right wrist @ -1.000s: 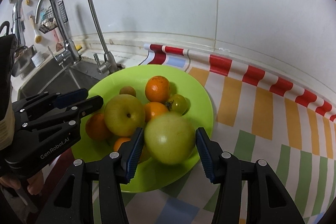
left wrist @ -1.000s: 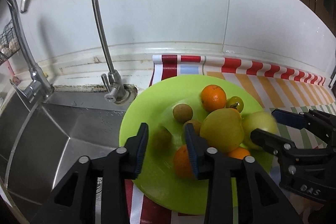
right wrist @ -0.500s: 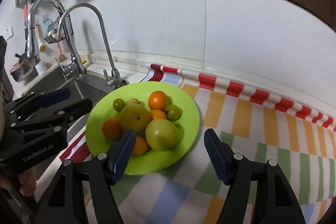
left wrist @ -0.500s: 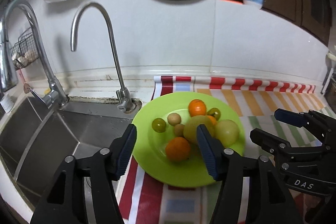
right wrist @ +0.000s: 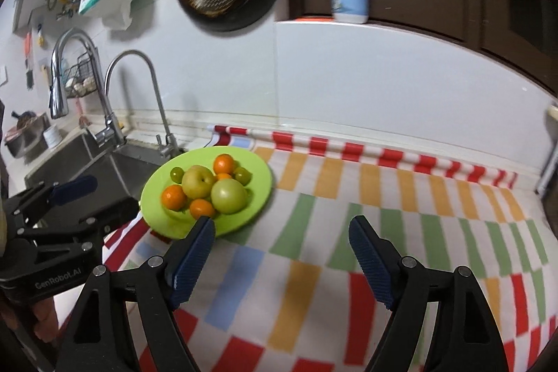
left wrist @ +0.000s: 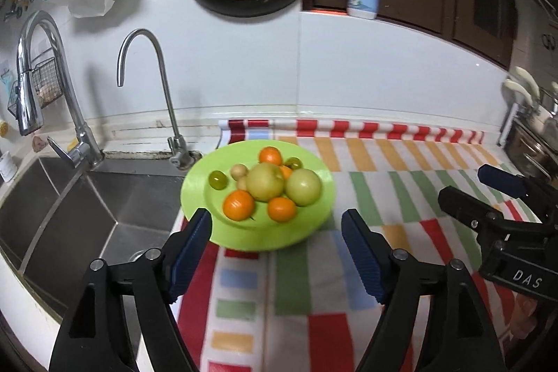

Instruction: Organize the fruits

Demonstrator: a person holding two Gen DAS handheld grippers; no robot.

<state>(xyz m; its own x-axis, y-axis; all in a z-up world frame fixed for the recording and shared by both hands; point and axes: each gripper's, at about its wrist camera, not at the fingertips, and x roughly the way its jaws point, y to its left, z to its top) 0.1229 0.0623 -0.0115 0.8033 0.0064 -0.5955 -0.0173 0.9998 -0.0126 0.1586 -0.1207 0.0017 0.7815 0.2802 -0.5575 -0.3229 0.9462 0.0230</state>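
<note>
Sink (left wrist: 87,215) edge just left of green plate (left wrist: 314,215), striped cloth (right wrist: 383,215) bare to its right, fruits (left wrist: 266,182) heaped on plate, left gripper (left wrist: 277,243) and right gripper (right wrist: 282,250) opening, nothing between jaws.

"DAS" on the right tool (left wrist: 502,194) (white letters), "GenRobot.AI" on the left tool (right wrist: 75,197)

Counter (left wrist: 146,135) — striped cloth (left wrist: 383,190), green plate (left wrist: 314,215)
</note>
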